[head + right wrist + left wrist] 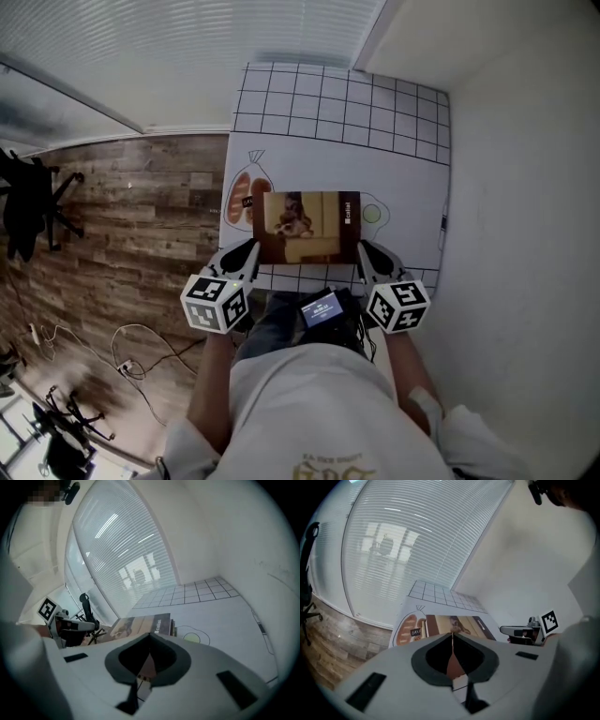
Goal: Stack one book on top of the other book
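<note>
Nearest the person, the left tongs (246, 251) and right tongs (367, 251) are both closed, tips meeting with nothing pinched, each just beside a near corner of the top book (305, 227). It lies flat on the white worktop (403, 178). The right gripper view shows further edges under its right side, apparently the other book (176, 630), so the stack looks made. The top book appears stiff, flat and moderately heavy, its glossy cover likely slippery. Any adjustment would best pinch its full thickness at both short sides, not the cover alone, which could hinge open. Beyond lie the printed grid (337, 103) and window blinds (187, 37).
</note>
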Motion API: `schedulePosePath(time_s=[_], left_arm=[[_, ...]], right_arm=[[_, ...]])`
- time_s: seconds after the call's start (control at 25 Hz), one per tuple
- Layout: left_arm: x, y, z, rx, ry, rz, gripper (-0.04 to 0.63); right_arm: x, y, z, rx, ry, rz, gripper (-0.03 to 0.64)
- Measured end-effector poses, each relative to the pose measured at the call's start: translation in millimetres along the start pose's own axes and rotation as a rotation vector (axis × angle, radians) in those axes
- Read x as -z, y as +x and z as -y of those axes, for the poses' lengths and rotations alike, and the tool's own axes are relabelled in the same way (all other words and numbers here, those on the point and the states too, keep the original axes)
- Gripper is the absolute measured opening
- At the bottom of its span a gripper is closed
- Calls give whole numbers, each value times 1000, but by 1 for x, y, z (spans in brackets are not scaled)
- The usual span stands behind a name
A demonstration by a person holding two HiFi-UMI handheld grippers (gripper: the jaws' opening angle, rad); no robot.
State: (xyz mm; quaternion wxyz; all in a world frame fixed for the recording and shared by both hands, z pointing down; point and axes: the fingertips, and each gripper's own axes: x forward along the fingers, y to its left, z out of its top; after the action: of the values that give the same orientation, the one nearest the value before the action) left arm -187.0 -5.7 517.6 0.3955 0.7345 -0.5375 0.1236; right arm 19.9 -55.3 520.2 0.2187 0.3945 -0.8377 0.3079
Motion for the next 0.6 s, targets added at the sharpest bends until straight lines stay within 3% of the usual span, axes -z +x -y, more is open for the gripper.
schedulePosePath(time_s=[0.24, 0.6], left_arm=[[-20, -5, 18, -1, 110, 63, 9], [-65, -32, 52, -37, 250, 239, 9]], right_arm=[[-21, -11, -16, -14, -102, 54, 8], [-65, -43, -32, 3, -137, 209, 8]])
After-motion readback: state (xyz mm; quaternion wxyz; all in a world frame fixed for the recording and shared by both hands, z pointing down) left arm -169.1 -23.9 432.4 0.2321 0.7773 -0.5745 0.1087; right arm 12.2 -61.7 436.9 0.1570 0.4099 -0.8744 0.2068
